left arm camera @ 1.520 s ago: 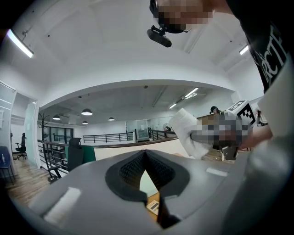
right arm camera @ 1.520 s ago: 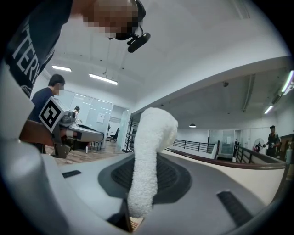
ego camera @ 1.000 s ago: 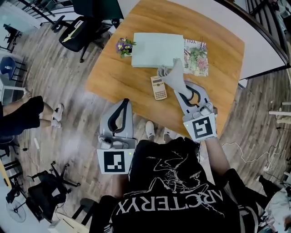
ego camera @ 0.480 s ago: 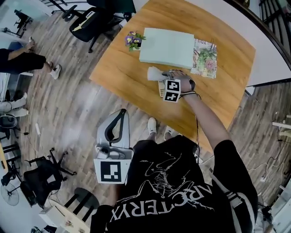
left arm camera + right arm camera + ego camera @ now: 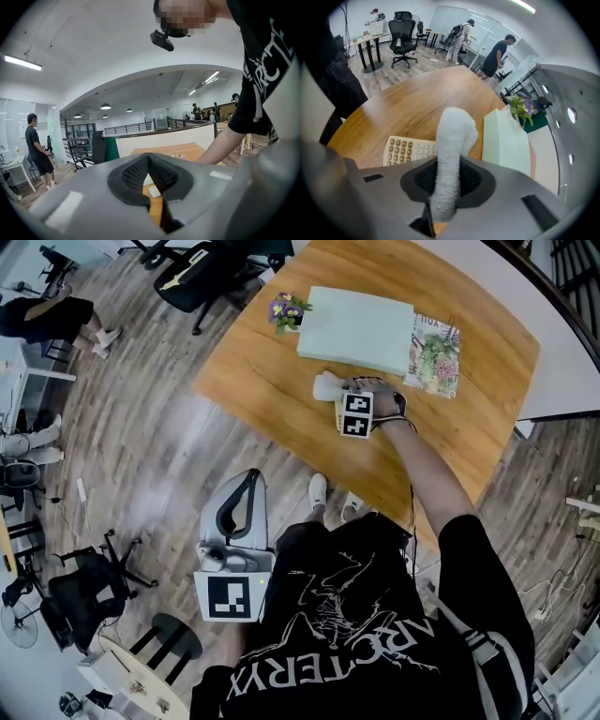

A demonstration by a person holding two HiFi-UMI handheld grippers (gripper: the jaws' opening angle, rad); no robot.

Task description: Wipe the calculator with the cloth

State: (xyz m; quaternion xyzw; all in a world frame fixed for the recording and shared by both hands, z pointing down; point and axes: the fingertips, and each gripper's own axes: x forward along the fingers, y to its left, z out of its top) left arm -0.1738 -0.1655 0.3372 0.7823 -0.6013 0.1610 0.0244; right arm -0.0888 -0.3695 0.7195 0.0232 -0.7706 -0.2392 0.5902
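Note:
My right gripper (image 5: pixel 344 394) reaches over the wooden table (image 5: pixel 469 432) and is shut on a grey-white cloth (image 5: pixel 325 387). In the right gripper view the rolled cloth (image 5: pixel 451 150) stands up between the jaws of that gripper (image 5: pixel 447 177). Its free end hangs above the right end of the beige calculator (image 5: pixel 407 151), which lies flat on the wood. In the head view the gripper's marker cube hides most of the calculator. My left gripper (image 5: pixel 254 475) is held low by my body, off the table and over the floor. Its jaws are shut on nothing.
A pale green box (image 5: pixel 356 329) lies just behind the cloth, with a small pot of purple flowers (image 5: pixel 287 308) at its left and a plant-printed book (image 5: pixel 436 351) at its right. A black office chair (image 5: pixel 202 273) stands past the table's far left corner. People stand across the room.
My right gripper has swung forward and left with the cloth, from the calculator's right side to above it. The left gripper has stayed by my body.

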